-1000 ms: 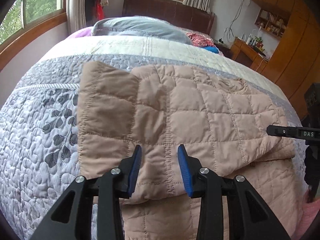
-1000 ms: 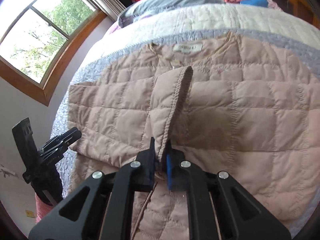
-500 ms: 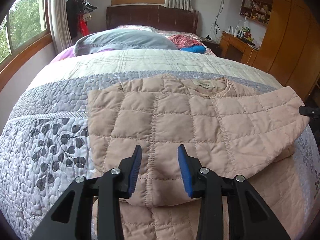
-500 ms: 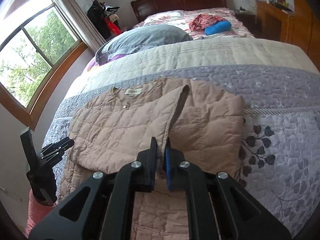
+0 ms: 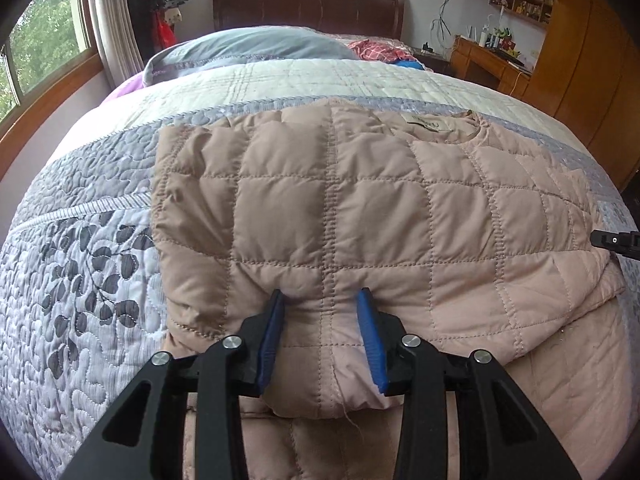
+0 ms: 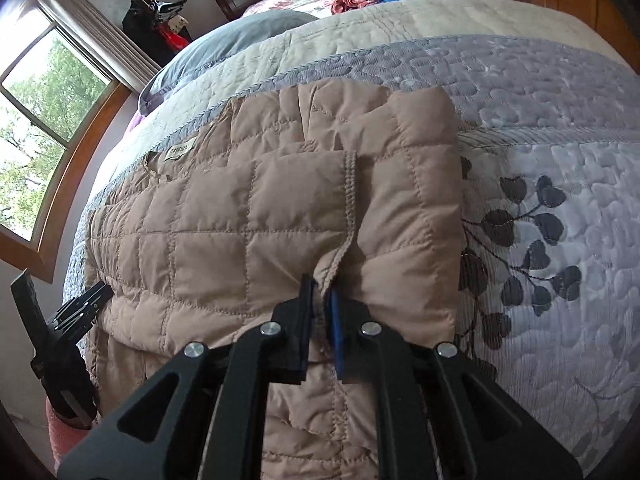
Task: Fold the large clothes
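A tan quilted jacket (image 5: 360,208) lies on the bed, its neck label toward the pillows and its sides folded inward. My left gripper (image 5: 322,300) is open, its blue pads pressed down on either side of a fold of the jacket's near edge. My right gripper (image 6: 320,288) is shut on the jacket's ribbed sleeve cuff (image 6: 350,208), held low against the jacket (image 6: 240,220). The left gripper also shows at the left edge of the right wrist view (image 6: 90,298). The right gripper's tip shows at the right edge of the left wrist view (image 5: 616,238).
The bed has a grey quilted bedspread (image 5: 80,280) with a leaf pattern. A grey pillow (image 5: 256,46) and loose red and blue clothes (image 5: 384,50) lie near the headboard. A window is on the left, wooden cabinets (image 5: 580,40) on the right.
Both grippers have come down and forward onto the jacket. The right gripper has laid the raised sleeve down flat over the jacket. The left gripper now presses into the near edge.
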The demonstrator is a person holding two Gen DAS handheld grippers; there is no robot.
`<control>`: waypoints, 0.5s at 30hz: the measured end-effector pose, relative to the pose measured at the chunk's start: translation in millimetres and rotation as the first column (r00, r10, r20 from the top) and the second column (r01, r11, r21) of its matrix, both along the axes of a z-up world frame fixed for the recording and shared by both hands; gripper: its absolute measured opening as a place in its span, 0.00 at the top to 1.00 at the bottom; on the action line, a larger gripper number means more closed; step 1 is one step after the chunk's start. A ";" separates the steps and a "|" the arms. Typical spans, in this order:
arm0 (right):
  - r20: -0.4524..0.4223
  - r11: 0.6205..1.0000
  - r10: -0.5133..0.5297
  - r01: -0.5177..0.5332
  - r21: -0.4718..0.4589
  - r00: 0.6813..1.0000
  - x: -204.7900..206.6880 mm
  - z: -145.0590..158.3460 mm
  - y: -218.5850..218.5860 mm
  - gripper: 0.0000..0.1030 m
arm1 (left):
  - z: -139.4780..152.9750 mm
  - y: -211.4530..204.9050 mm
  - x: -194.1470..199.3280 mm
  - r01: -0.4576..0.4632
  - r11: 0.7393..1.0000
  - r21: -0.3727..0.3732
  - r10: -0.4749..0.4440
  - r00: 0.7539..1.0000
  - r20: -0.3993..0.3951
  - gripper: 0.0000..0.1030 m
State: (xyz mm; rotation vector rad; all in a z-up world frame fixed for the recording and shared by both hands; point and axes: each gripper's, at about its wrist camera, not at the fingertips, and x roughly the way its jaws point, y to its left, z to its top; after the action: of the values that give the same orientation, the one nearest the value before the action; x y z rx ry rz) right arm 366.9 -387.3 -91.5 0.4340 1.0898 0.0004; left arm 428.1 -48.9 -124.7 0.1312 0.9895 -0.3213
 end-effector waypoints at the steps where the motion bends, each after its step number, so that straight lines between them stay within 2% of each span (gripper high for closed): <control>1: 0.013 0.999 -0.014 0.014 -0.036 1.000 -6.2 9.8 1.2 0.87 | 5.3 1.0 -3.7 -0.006 1.000 0.008 0.006 1.000 0.010 0.63; 4: 0.108 0.988 -0.035 0.050 -0.146 0.994 -26.3 47.1 11.4 0.83 | 28.4 3.6 -19.7 0.001 0.999 -0.034 0.001 0.998 0.059 0.63; 6: 0.156 0.992 0.031 -0.012 -0.123 0.987 -35.4 65.6 31.5 0.83 | 39.5 -3.0 -31.3 0.018 0.999 -0.048 -0.014 0.997 0.074 0.63; 8: 0.155 0.988 0.114 -0.096 -0.120 0.981 -35.6 70.6 60.0 0.83 | 43.7 -14.6 -39.3 0.039 0.998 -0.041 -0.036 0.996 0.079 0.63; 12: 0.084 0.967 0.248 -0.240 -0.088 0.965 -18.0 48.7 117.3 0.82 | 34.8 -38.1 -45.1 0.079 0.997 -0.026 -0.078 0.995 0.058 0.63; 15: 0.031 0.959 0.258 -0.252 -0.131 0.966 -2.6 24.4 136.0 0.82 | 16.8 -47.9 -40.9 0.074 0.997 0.008 -0.075 0.997 0.027 0.63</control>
State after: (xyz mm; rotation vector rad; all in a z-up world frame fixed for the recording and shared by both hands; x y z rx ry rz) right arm 364.3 -251.3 -67.2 0.1764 1.0856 0.1688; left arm 387.2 -96.8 -107.9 0.1786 0.9602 -0.3836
